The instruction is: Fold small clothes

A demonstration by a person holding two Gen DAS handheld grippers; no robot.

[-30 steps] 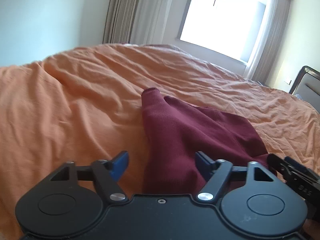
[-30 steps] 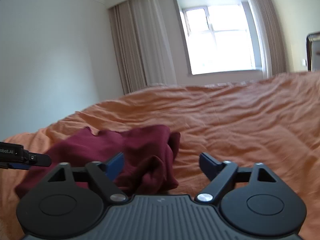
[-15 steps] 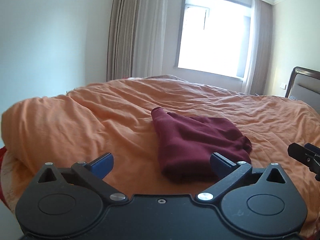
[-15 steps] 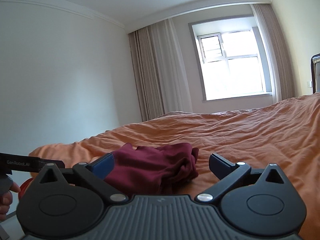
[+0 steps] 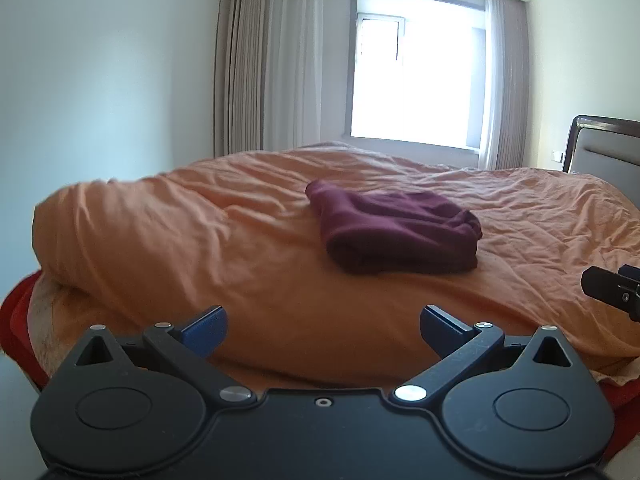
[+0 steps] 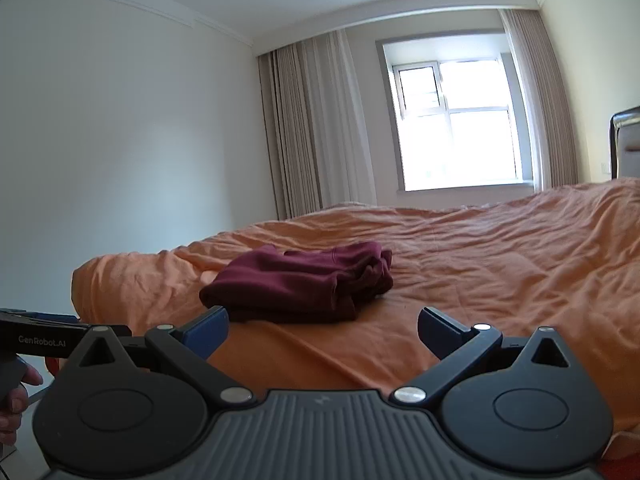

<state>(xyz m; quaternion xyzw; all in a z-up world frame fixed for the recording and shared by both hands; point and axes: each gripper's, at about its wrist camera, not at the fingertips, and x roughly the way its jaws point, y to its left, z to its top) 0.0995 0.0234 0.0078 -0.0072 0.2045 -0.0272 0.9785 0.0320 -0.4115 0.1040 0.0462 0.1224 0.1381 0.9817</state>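
Centrally: folded maroon knit garment (image 5: pixel 400 236) on rumpled orange bedcover (image 5: pixel 200 240), far edge hidden. Left gripper (image 5: pixel 323 330) and right gripper (image 6: pixel 323 330): jaws apart, empty, clear of garment.

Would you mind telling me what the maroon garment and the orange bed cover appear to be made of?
The maroon garment looks like a soft, matte knit, perhaps cotton jersey or fleece: thick rounded fold edges, no sheen. The orange bed cover seems a thin woven fabric, likely cotton or a blend: fine sharp creases, a faint sheen in the window light. Neither fibre can be confirmed.
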